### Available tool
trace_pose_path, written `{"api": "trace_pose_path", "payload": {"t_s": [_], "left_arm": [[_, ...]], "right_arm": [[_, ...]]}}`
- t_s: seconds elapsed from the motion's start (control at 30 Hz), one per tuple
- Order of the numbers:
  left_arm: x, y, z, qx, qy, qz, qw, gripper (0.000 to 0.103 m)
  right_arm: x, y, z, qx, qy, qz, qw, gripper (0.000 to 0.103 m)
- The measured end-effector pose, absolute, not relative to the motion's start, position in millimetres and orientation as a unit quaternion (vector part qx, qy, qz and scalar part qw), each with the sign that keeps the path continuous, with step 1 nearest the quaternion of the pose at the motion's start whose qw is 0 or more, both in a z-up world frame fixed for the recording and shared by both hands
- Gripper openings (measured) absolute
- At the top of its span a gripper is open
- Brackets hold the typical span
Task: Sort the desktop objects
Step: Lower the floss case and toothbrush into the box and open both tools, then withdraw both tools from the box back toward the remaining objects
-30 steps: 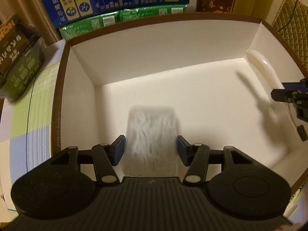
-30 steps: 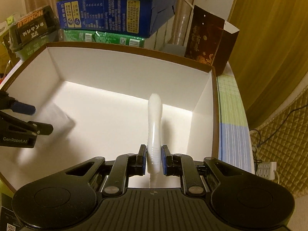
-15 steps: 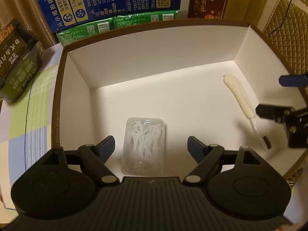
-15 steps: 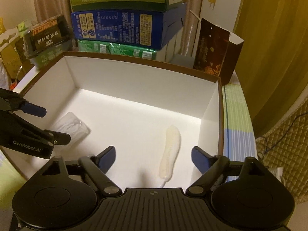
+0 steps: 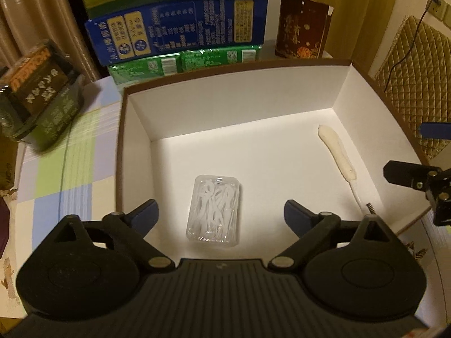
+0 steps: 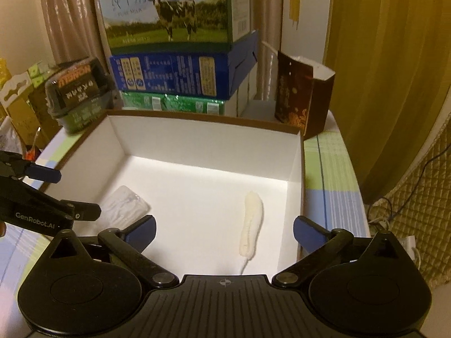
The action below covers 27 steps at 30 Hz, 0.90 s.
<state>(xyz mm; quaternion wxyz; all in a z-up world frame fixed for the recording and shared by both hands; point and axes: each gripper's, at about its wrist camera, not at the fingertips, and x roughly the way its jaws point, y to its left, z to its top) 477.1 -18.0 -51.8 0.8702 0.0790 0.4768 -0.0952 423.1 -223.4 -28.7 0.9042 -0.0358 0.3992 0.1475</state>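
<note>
A white-lined box with a brown rim (image 5: 119,152) (image 6: 197,118) fills both views. A clear case of floss picks (image 5: 214,211) (image 6: 124,205) lies flat on its floor at the left. A white fuzzy brush with a thin wire handle (image 5: 336,152) (image 6: 251,222) lies near the right wall. My left gripper (image 5: 221,214) (image 6: 73,194) hangs above the case, jaws opening and wide, pads clear of it. My right gripper (image 6: 225,228) (image 5: 408,149) hangs above the brush, jaws also opening, touching nothing.
Behind the box stand stacked cartons: a milk carton (image 6: 169,11), a blue box (image 5: 180,25) and green packs (image 5: 183,59). A dark brown paper bag (image 5: 301,25) stands at the back right, a dark package (image 5: 39,93) at the left. A checked cloth (image 5: 70,140) covers the table.
Both grippers opened and rose. The left one let go of the floss case, the right one let go of the brush. Both things now lie on the box floor.
</note>
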Motion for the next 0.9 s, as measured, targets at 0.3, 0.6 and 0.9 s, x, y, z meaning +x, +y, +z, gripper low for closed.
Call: {"api": "trace_pose_path", "payload": {"t_s": [0.3,0.6,0.9], "left_arm": [[431,-11,-23,0.070,0.456,-0.095,0.882,0.095],[369,-5,5,0.062,0.434,-0.092,0.894,0.096],[306,-2,20,0.056,0.423,-0.094,0.899,0.098]], "right_arm": [[380,-225,-5,-0.035,0.373,0.158,0.914,0.101],[321,-230,12,-0.033,0.355,0.178,0.917,0.101],[267,-232,18,-0.039,0.350,0.198,0.915,0.101]]}}
